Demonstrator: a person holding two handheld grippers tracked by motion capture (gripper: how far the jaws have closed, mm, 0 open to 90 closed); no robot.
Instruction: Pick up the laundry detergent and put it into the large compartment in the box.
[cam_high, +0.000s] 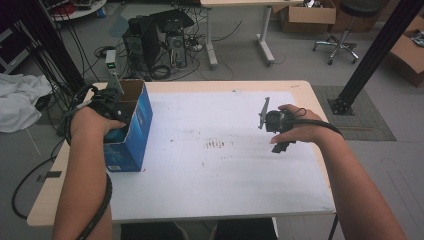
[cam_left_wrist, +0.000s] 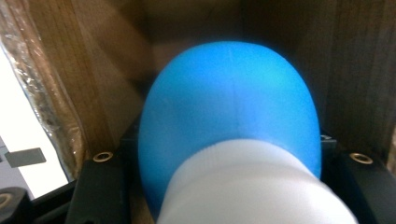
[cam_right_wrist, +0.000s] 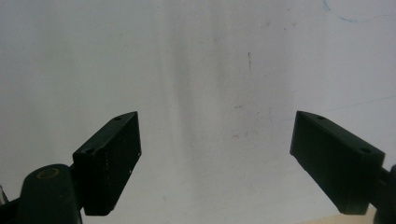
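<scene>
An open blue cardboard box (cam_high: 135, 131) stands at the left of the white table top (cam_high: 225, 175). My left gripper (cam_high: 111, 111) reaches down into it, with the hand over the opening. In the left gripper view its black jaws sit on either side of a rounded blue object with a white base (cam_left_wrist: 229, 107), and my left gripper (cam_left_wrist: 229, 161) is shut on it between the brown inner walls of the box (cam_left_wrist: 88, 70). My right gripper (cam_high: 281, 144) hovers at the right of the table. It points down at the bare white surface, and my right gripper (cam_right_wrist: 215, 154) stands open with nothing between its jaws.
Behind the table are computer towers (cam_high: 155, 42) with tangled cables. A white cloth (cam_high: 20, 100) lies off to the left. Cardboard boxes (cam_high: 307, 15), a swivel chair (cam_high: 345, 37) and a black frame post (cam_high: 372, 55) stand at the back right. Faint reddish marks (cam_high: 215, 145) stain the table's middle.
</scene>
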